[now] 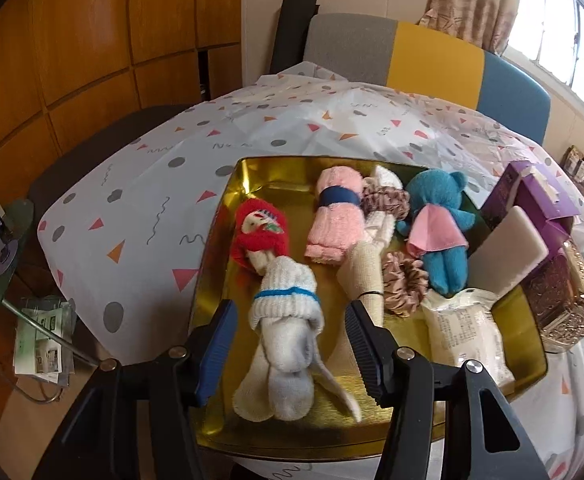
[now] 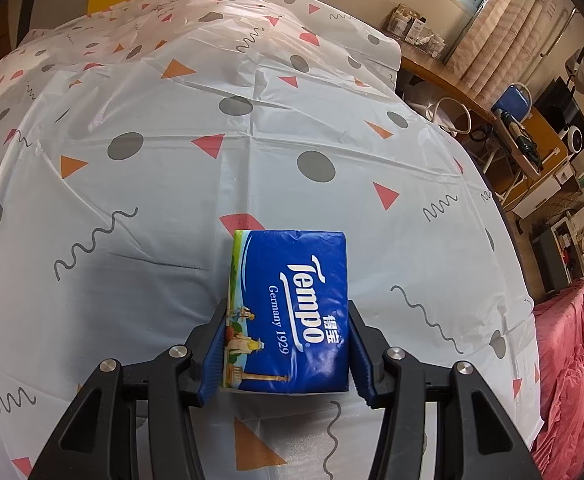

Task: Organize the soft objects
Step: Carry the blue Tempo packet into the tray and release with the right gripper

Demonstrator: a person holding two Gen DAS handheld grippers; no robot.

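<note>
Fingers of the right gripper point(image 2: 288, 344) press both long sides of a blue Tempo tissue pack point(image 2: 292, 312), which lies lengthwise between them with its far end reaching past the fingertips, over the patterned tablecloth point(image 2: 172, 120) of the bench. Whether the pack rests on the cloth or hangs just above it cannot be told.

Fingers of the left gripper point(image 1: 290, 336) stand wide apart and hold nothing; a white rolled sock with a blue stripe point(image 1: 288, 336) lies between them in the gold tray point(image 1: 260, 172), touching neither pad.

Only the left wrist view shows the tray and its load: a red knitted toy point(image 1: 258, 232) just beyond the sock, a pink rolled towel with a navy band point(image 1: 338, 216), a cream rolled cloth point(image 1: 366, 276), two satin scrunchies point(image 1: 406, 288), a blue plush bear in a pink dress point(image 1: 440, 224), and a white plastic packet point(image 1: 466, 332) at the tray's right side. Purple boxes point(image 1: 540, 196) stand beside the tray.

Only the right wrist view shows the tissue pack and a pink bedspread point(image 2: 572, 360) past the bench edge.
</note>
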